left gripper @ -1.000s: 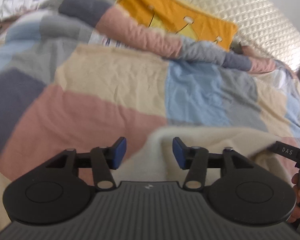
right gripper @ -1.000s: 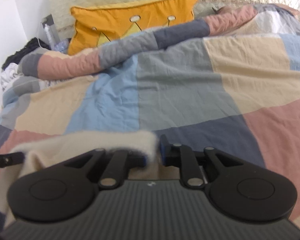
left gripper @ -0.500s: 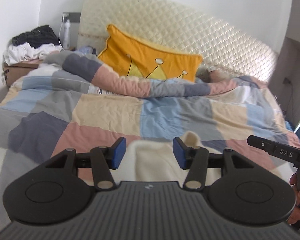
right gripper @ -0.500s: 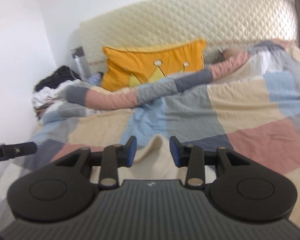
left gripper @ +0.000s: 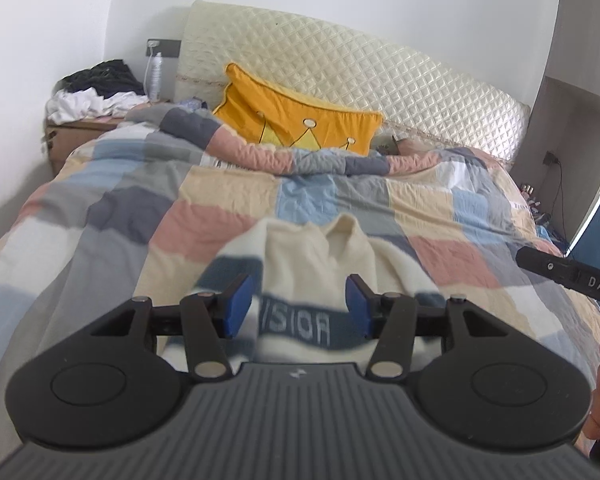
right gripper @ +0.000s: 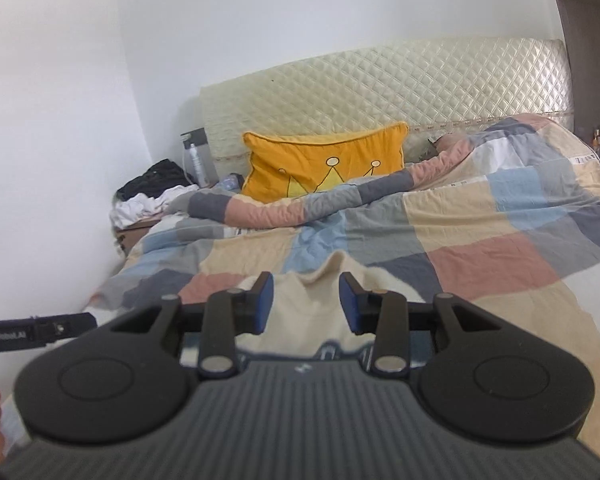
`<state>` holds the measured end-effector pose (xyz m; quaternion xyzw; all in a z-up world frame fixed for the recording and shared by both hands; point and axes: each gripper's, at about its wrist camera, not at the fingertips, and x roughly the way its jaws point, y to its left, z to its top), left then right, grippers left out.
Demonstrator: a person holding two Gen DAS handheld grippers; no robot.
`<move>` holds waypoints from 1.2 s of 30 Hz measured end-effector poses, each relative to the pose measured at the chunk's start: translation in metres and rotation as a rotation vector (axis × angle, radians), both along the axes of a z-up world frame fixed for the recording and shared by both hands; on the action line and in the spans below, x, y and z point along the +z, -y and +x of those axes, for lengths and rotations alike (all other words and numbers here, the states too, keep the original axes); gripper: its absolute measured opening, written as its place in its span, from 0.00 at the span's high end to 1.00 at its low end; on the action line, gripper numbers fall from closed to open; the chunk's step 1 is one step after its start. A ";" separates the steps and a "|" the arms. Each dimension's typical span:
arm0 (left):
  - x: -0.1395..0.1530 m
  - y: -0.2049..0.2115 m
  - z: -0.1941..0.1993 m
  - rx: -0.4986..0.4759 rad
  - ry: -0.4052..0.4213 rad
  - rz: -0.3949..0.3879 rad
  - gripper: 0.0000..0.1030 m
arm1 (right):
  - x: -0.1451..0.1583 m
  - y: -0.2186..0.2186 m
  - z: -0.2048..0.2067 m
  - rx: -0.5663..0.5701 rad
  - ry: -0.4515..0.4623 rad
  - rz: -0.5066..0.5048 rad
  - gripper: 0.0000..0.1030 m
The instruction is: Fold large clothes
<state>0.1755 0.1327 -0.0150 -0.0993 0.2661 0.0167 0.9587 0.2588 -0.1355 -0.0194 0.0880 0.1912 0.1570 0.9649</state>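
Lying near the foot edge of the bed (left gripper: 100, 216), the cream sweater (left gripper: 308, 264) is being faced by both grippers, collar toward the headboard; the left gripper (left gripper: 299, 306) and right gripper (right gripper: 305, 303) are being held spread, empty, above it; neither is judged nearer.

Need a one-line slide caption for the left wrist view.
Open left gripper above a cream sweater with a navy lettered band, spread on a patchwork quilt.

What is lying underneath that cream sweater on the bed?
The cream sweater lies on a patchwork quilt of pink, blue, grey and beige squares. The quilt directly beneath it is covered, so nothing else there can be seen.
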 end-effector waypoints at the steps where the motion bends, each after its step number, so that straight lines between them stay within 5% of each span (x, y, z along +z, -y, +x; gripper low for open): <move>1: -0.001 0.001 -0.011 0.000 -0.012 0.001 0.44 | -0.002 0.000 -0.010 0.011 0.000 -0.001 0.61; 13: -0.044 0.010 -0.077 0.000 -0.180 0.064 0.44 | -0.068 -0.028 -0.071 0.184 -0.113 -0.007 0.61; 24: -0.102 0.015 -0.067 0.020 -0.398 0.090 0.46 | -0.123 -0.045 -0.067 0.216 -0.297 -0.057 0.61; 36: -0.140 0.028 -0.045 -0.008 -0.531 0.214 0.53 | -0.148 -0.048 -0.064 0.216 -0.327 -0.110 0.61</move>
